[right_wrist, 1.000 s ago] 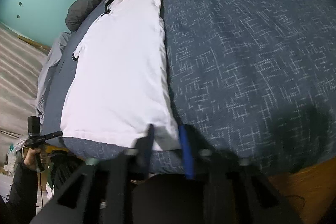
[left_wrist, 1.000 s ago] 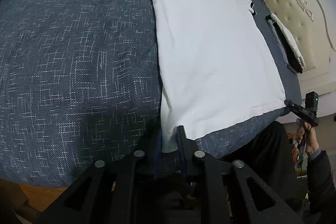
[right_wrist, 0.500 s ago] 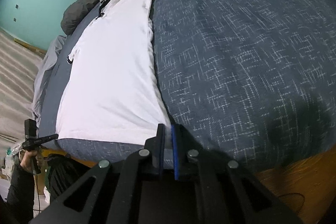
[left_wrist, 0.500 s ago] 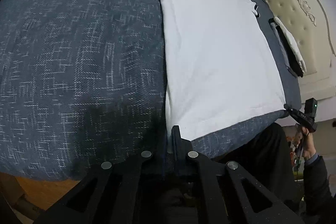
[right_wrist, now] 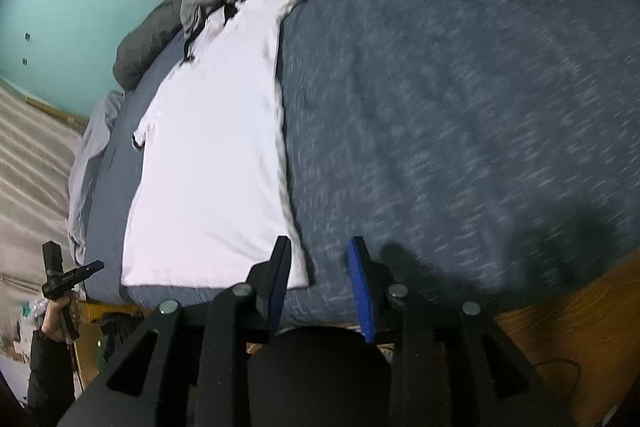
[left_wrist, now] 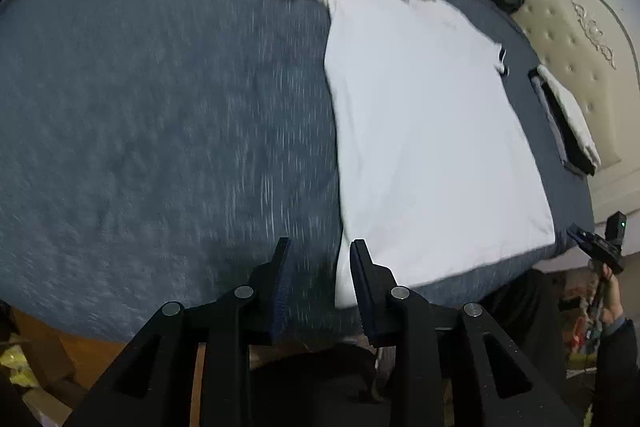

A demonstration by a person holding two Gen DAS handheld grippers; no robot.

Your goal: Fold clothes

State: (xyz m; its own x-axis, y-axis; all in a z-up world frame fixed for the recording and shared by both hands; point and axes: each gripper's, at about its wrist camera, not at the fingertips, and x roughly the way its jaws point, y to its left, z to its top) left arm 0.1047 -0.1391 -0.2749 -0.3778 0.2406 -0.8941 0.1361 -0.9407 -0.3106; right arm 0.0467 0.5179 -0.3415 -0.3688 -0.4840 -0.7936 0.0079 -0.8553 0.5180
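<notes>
Left wrist view: the left gripper (left_wrist: pixel 320 247) hangs above the near edge of the bed (left_wrist: pixel 140 127), its jaws opening with nothing between them. The white shirt (left_wrist: pixel 420 131) lies flat on the blue bedspread, hem nearest.

Right wrist view: the right gripper (right_wrist: pixel 318 245) is opening too, empty, above the shirt's (right_wrist: pixel 212 167) hem corner.
</notes>
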